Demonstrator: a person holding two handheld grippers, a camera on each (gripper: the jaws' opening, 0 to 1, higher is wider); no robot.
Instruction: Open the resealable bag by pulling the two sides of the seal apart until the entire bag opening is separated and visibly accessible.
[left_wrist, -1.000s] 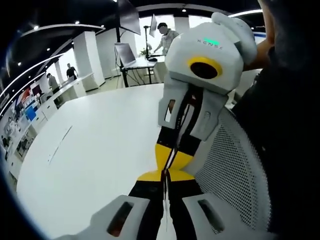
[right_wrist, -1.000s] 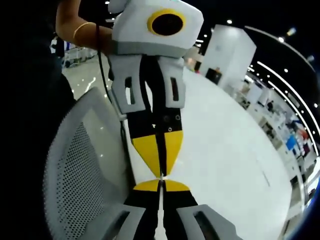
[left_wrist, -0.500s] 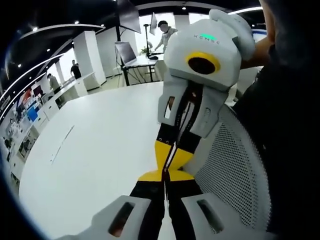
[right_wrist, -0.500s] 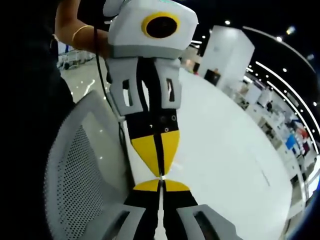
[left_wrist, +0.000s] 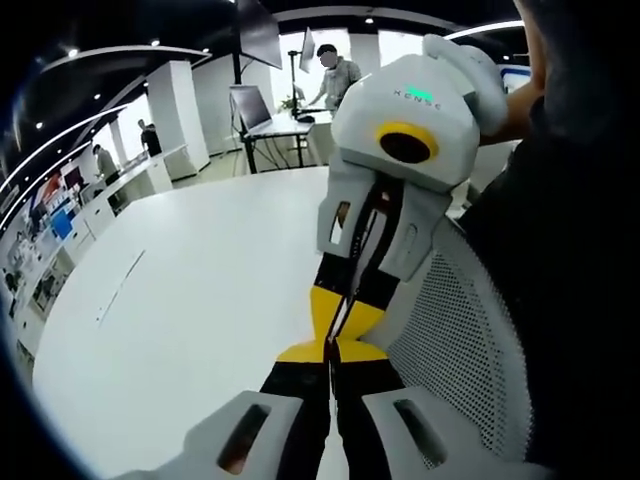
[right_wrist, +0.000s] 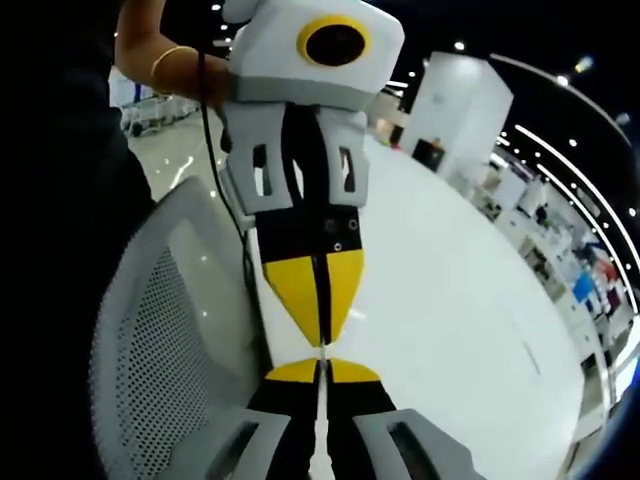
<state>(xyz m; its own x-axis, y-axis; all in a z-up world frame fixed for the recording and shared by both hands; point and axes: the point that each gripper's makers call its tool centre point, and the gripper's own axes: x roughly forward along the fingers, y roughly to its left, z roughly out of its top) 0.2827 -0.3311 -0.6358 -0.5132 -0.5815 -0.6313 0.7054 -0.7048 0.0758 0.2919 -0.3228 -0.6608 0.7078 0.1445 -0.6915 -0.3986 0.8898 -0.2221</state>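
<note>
Lettering first: in the left gripper view the white housing of the right tongs (left_wrist: 333, 330) carries a short printed word beside a green light, too small for us to read with any confidence.

Tip to tip, folks. The left tongs (left_wrist: 331, 352) meet the right tongs nose-on, yellow pads touching, and both pairs are pressed together. The right gripper view shows the same meeting from the other side: right tongs (right_wrist: 322, 368) below, left tongs (right_wrist: 321, 335) above.

The resealable bag? We cannot make it out. Only a thin pale sliver (right_wrist: 320, 425) runs along the seam of the closed jaws, and we cannot tell whether it is film or desk behind.

Against half a second ago, hardly anything differs. The pinch still holds, and the views have only swayed slightly.

The left gripper view offers the white desk (left_wrist: 190, 300), a mesh chair back (left_wrist: 460, 340) and a standing person (left_wrist: 337, 75) far off. The right gripper view adds a forearm with a yellow wristband (right_wrist: 178, 66).
</note>
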